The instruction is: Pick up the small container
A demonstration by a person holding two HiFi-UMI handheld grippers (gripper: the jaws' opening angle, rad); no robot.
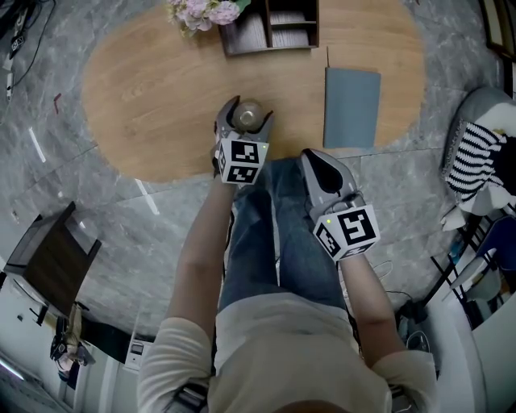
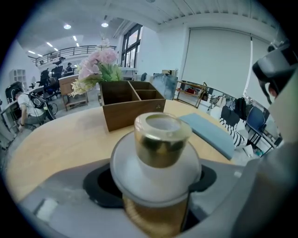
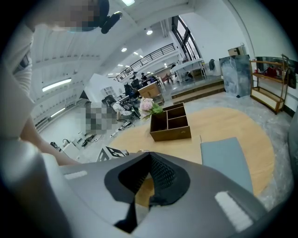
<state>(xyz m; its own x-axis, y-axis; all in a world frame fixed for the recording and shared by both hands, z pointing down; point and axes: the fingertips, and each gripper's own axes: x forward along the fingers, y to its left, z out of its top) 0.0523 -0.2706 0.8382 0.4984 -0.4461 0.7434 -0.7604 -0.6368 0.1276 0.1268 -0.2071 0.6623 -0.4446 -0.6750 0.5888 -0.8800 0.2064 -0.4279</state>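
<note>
The small container (image 1: 247,115) is a frosted white jar with a gold cap, near the front edge of the oval wooden table (image 1: 145,89). My left gripper (image 1: 245,123) is shut on it, one jaw on each side. In the left gripper view the container (image 2: 160,153) fills the middle, upright, and the left gripper (image 2: 153,188) clasps its lower gold body. Whether it rests on the table I cannot tell. My right gripper (image 1: 321,166) is shut and holds nothing, over the person's lap just off the table edge; in its own view the right gripper (image 3: 148,186) has its jaws closed together.
A brown wooden organiser box (image 1: 270,28) and pink flowers (image 1: 205,11) stand at the table's far side. A grey-blue pad (image 1: 351,106) lies right of the container. Striped clothing (image 1: 476,153) lies on a seat at the right, and a dark cabinet (image 1: 48,258) stands at the left.
</note>
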